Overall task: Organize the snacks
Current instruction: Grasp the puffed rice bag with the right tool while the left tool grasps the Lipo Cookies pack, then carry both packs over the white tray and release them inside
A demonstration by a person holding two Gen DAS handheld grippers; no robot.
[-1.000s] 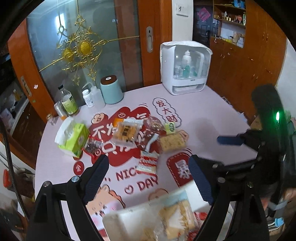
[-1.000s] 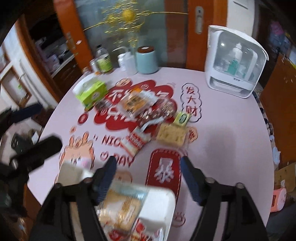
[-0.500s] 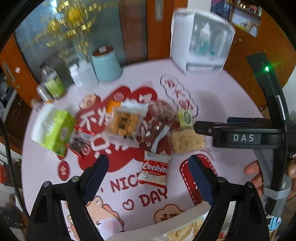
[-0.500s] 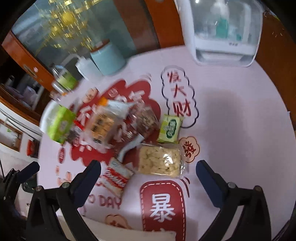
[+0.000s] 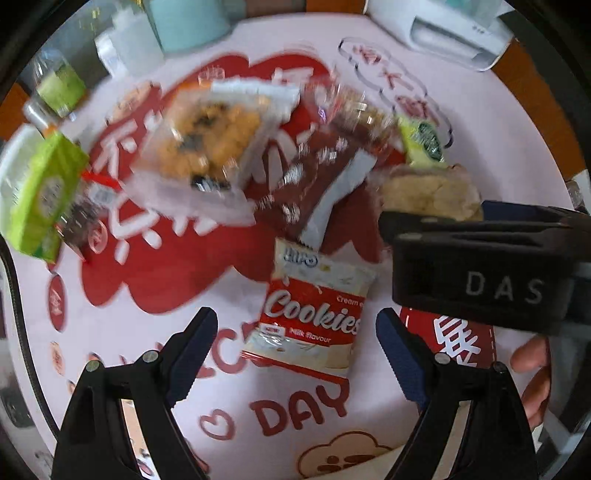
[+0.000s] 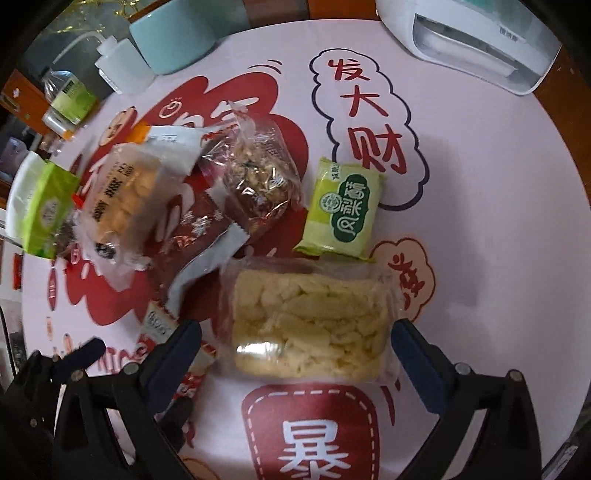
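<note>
A red and white Cookies packet (image 5: 314, 310) lies on the pink table, just ahead of my open left gripper (image 5: 291, 347). A clear pack of pale yellow puffed snack (image 6: 310, 325) lies between the spread fingers of my open right gripper (image 6: 295, 354); it also shows in the left wrist view (image 5: 428, 192), partly behind the right gripper's body. A green pastry packet (image 6: 343, 210), a nut bar in clear wrap (image 6: 258, 181), a brown packet (image 6: 195, 232) and a bagged yellow cake (image 6: 122, 199) lie beyond.
A green tissue box (image 6: 44, 210) sits at the left. A teal canister (image 6: 173, 33), a white squeeze bottle (image 6: 122, 66) and a green-labelled bottle (image 6: 70, 96) stand at the back. A white appliance (image 6: 476, 40) stands at the back right.
Both grippers have moved down and forward toward the snacks. The white tray with snacks that was near the lower edge has dropped out of view.
</note>
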